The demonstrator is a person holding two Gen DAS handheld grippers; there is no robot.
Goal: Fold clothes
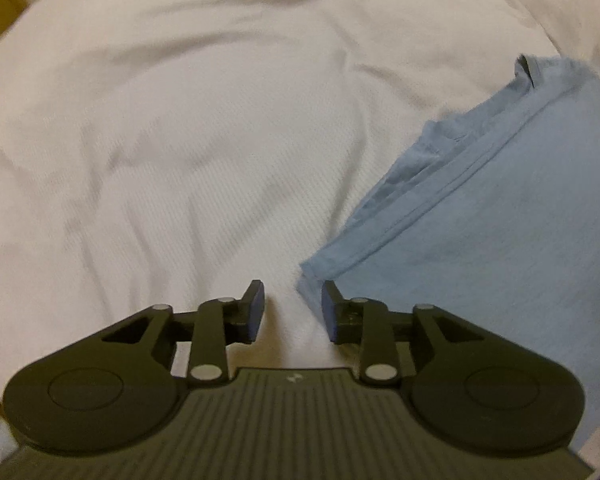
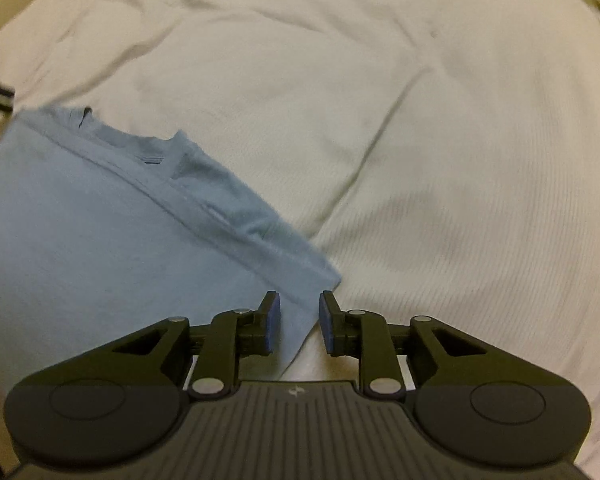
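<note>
White bedsheet [image 1: 180, 120] underlies a light-blue T-shirt [image 1: 500, 220], folded, at three o'clock of the left gripper [image 1: 293, 310]. Right gripper [image 2: 299, 322] straddles its corner; both gape empty. Soft, light, floppy: pinch corners.

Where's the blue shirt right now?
The blue shirt lies on the white sheet: right side of the left wrist view, left side of the right wrist view, a corner at each open tool.
</note>
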